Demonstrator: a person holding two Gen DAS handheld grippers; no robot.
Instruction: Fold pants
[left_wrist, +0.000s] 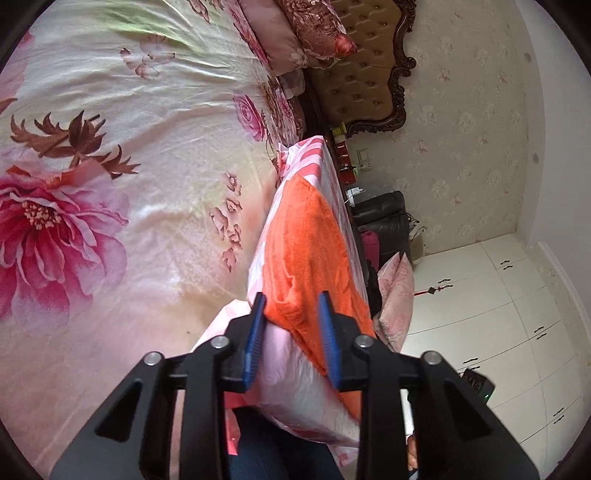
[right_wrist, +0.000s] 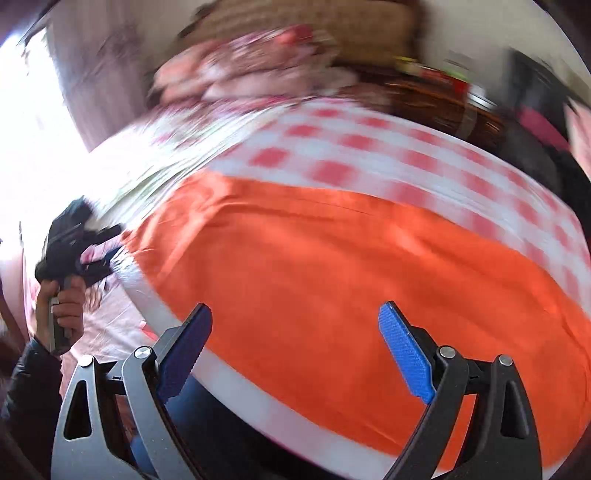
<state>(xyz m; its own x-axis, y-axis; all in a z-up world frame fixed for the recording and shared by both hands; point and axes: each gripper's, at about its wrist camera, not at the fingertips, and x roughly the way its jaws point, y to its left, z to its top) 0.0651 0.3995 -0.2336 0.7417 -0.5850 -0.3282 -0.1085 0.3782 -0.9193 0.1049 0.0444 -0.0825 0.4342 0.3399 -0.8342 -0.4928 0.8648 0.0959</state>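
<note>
The orange pants (left_wrist: 306, 258) lie flat on a pink-and-white checked cloth (left_wrist: 317, 151) at the bed's edge. In the right wrist view the pants (right_wrist: 332, 266) fill the middle, blurred by motion. My left gripper (left_wrist: 291, 325) is open, its blue pads either side of the pants' near corner. It also shows in the right wrist view (right_wrist: 107, 247), at the pants' left end. My right gripper (right_wrist: 295, 343) is wide open just above the near edge of the pants, holding nothing.
A floral bedsheet (left_wrist: 129, 166) covers the bed to the left. Pillows (left_wrist: 295, 33) and a tufted headboard (left_wrist: 365, 62) stand at the far end. A dark chair (left_wrist: 384, 221) and white cupboards (left_wrist: 498, 314) are beside the bed.
</note>
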